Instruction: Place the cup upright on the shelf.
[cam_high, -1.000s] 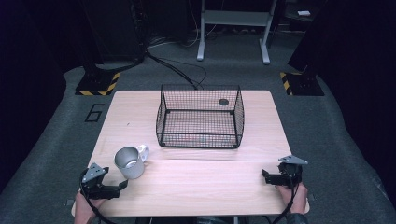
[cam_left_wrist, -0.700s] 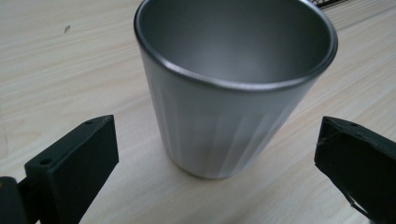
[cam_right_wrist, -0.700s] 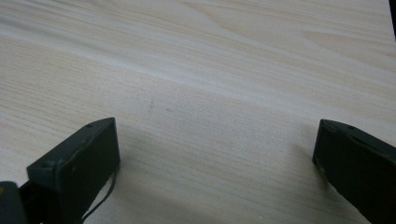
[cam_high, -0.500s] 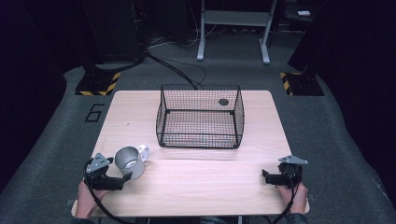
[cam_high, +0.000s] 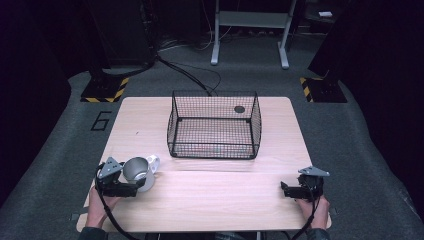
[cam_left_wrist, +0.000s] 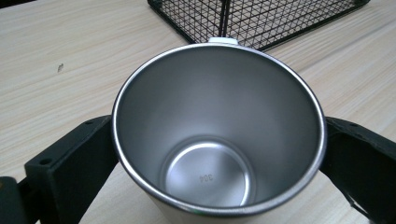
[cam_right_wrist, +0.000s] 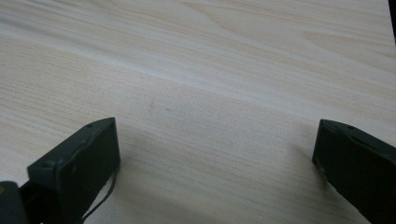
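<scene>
One steel mug (cam_high: 139, 172), upright, mouth up, white handle toward the one black wire basket (cam_high: 215, 125); stands near the basket's front left corner on the wooden table (cam_high: 210, 200). Left gripper (cam_high: 131, 186): jaws spread, flanking the mug; contact unclear. Right gripper (cam_high: 286, 190): jaws wide apart, holding nothing, off the basket's front right.

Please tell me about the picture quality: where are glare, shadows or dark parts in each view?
High view: the table is evenly lit, while the room around it is very dark. Left gripper view: the steel mug is sharp, with soft reflections inside and a bright ring on its bottom, no strong glare. Right gripper view: the black fingers cast soft shadows on the wood; the grain looks slightly blurred.
</scene>
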